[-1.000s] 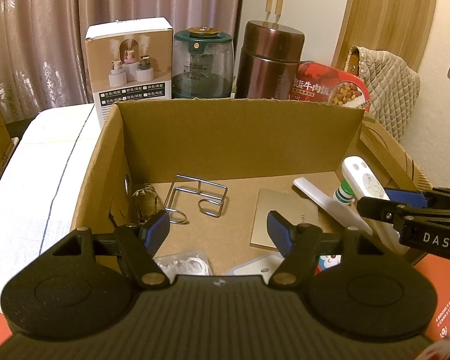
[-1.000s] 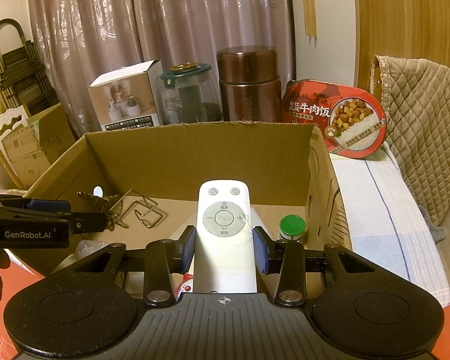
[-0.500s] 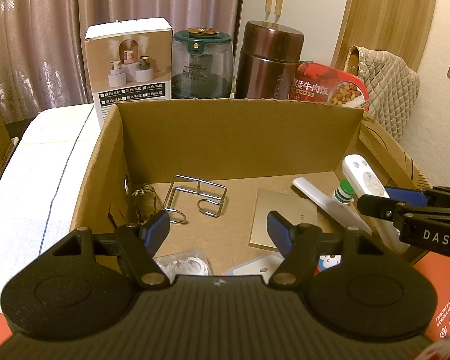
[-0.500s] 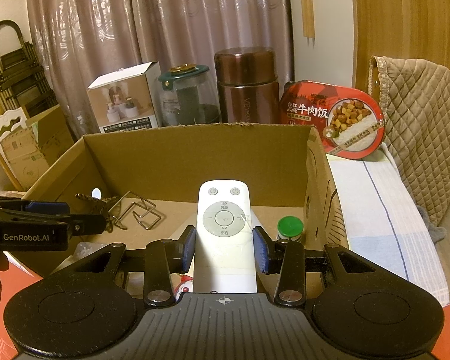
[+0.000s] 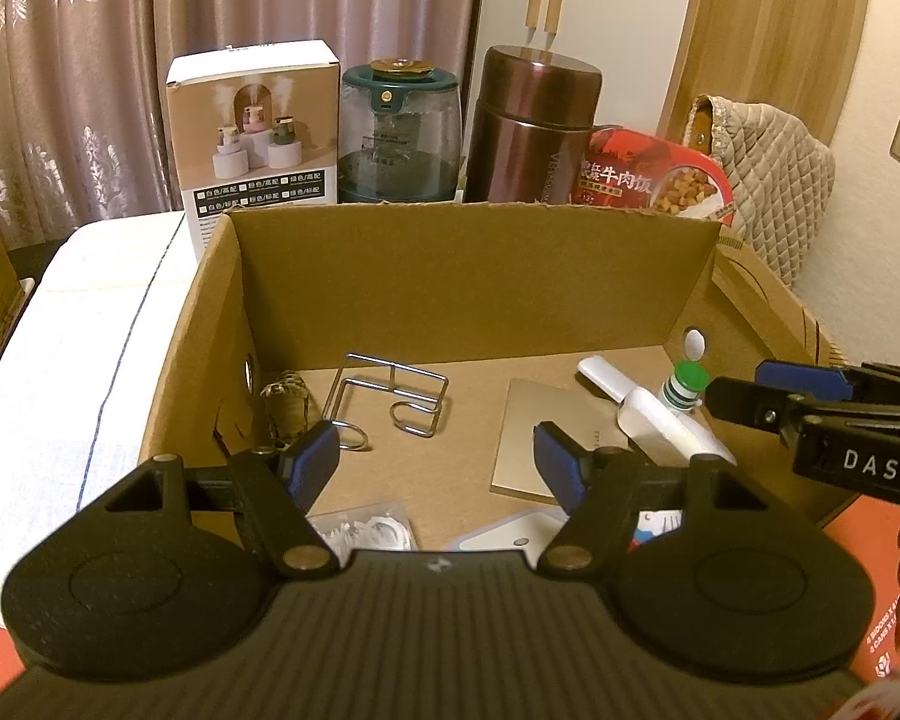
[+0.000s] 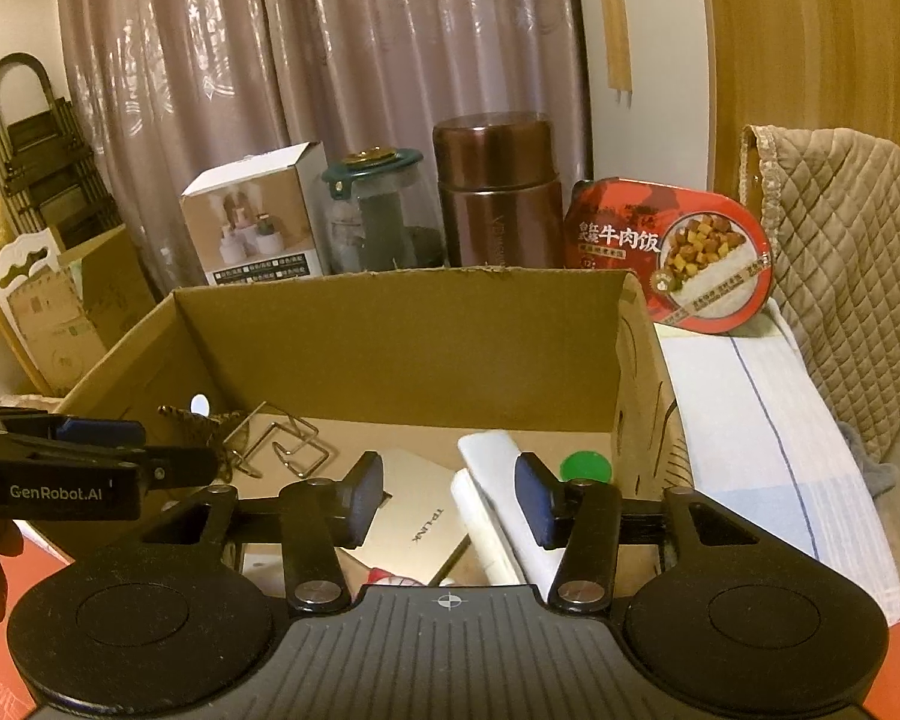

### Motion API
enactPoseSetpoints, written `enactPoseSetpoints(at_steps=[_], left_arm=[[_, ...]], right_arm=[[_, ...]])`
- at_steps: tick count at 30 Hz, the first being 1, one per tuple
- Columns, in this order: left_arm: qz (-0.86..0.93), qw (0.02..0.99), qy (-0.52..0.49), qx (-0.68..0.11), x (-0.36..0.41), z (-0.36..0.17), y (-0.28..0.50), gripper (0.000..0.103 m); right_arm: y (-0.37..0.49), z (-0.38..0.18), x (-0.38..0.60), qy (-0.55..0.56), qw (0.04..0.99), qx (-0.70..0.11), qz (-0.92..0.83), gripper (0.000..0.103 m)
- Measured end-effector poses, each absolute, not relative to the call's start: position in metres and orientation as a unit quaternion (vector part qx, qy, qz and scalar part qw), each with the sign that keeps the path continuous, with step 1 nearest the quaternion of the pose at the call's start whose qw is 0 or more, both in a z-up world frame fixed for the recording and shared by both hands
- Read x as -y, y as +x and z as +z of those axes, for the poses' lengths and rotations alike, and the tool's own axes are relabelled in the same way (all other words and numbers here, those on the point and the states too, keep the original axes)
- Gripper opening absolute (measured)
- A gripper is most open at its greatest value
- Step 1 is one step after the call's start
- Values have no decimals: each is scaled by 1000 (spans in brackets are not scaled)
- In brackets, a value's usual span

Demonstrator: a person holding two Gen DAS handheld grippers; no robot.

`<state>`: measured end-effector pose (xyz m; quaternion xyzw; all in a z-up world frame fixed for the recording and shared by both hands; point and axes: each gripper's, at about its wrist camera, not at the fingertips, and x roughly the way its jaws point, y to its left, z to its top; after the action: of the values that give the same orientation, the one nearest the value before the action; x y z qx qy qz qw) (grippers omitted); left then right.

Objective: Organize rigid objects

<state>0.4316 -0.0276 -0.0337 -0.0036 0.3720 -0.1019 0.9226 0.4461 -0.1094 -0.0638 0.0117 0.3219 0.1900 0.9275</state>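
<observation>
The white remote (image 6: 498, 516) lies in the cardboard box (image 6: 390, 330), leaning across a white scoop, just below the right gripper (image 6: 450, 501), whose jaws have just been opening and now stand released with nothing between them. It could slide against the green-capped bottle (image 6: 585, 468). The left gripper (image 5: 435, 459) hangs open, empty.

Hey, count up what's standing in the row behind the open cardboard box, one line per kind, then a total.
White and tan printed carton: 1
Clear glass jar with green lid: 1
Tall brown metal flask: 1
Round red meal tub: 1
Total: 4
</observation>
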Motion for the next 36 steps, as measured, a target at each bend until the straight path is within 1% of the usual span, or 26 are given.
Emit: enactPoseSetpoints(at_steps=[18,23,24,25,26,27,28,33,35,36], left_arm=[[-102,924,-4,-368,28,-31,430,67],[-100,927,-2,-362,27,-26,428,68],[-99,928,-2,-360,27,-25,426,70],[-98,929,-3,-357,26,-23,425,73],[-96,931,-3,-353,25,-21,423,76],[-95,932,-4,-349,25,-18,421,77],[-93,934,-5,-344,24,-15,418,80],[-81,942,-11,-326,18,-1,399,89],[-82,943,-17,-321,14,5,390,95],[-80,944,-21,-318,12,7,385,97]], right_arm=[[445,-67,108,8,926,-326,190,47],[442,-65,108,15,926,-323,193,50],[441,-64,108,15,927,-321,194,53],[439,-62,108,15,928,-319,192,61],[437,-60,108,15,930,-315,190,67],[434,-57,109,16,932,-309,188,75],[432,-54,109,16,934,-304,187,79],[416,-33,110,6,943,-284,174,85],[405,-28,112,2,944,-286,164,86],[399,-27,114,2,944,-289,161,87]])
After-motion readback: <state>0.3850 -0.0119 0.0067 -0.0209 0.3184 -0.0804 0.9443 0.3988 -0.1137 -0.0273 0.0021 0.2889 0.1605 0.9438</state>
